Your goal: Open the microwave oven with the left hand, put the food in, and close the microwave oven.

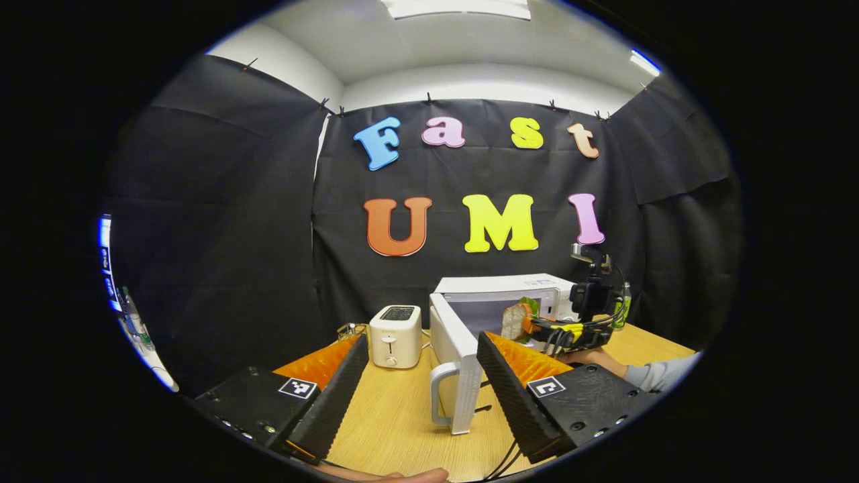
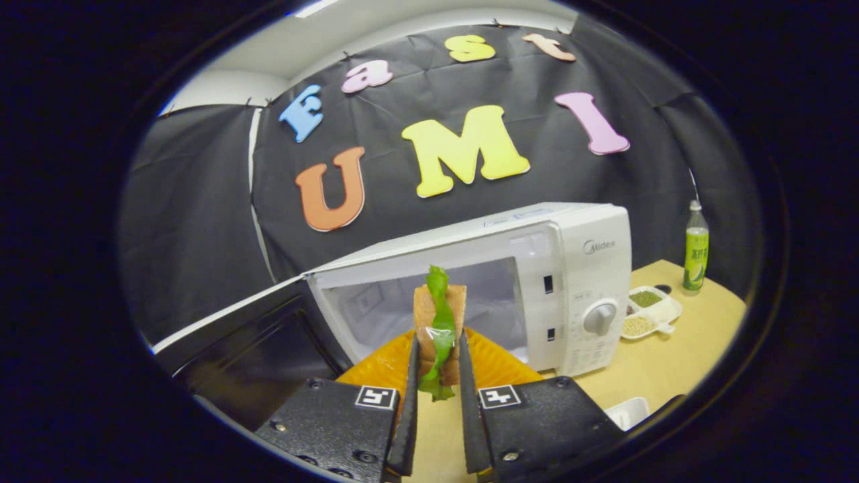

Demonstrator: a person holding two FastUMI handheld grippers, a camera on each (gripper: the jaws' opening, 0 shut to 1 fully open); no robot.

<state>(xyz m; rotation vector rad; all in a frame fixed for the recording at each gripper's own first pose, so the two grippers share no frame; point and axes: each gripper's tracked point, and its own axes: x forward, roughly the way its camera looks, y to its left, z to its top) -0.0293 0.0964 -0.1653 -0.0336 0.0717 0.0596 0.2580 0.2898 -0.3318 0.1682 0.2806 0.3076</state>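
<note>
One sandwich (image 2: 439, 322), bread with a green leaf down its middle, stands upright between the fingers of the right gripper (image 2: 436, 402), which pinch it from both sides. In the right gripper view it hangs just in front of the microwave oven (image 2: 577, 288), level with the cavity mouth and above the desk (image 2: 678, 362). The left gripper view shows the same sandwich (image 1: 518, 319) at the opening, carried by the right gripper (image 1: 537, 329) with a sleeve behind it.

The oven door (image 1: 451, 355) is swung wide on its left hinge, handle toward the camera, so the opening step looks done and the loading step is in hand. The left gripper (image 1: 423, 376) hangs spread wide and empty, near the door's edge but not touching it.

Next, by my judgement, the sandwich must travel straight in through the opening, low enough to clear the top frame, be set on the cavity floor and released; then the left gripper pushes the door shut.

A toaster (image 1: 396, 335) stands left of the oven; a tray of grains (image 2: 647, 315) and a green bottle (image 2: 696, 251) sit to its right.
</note>
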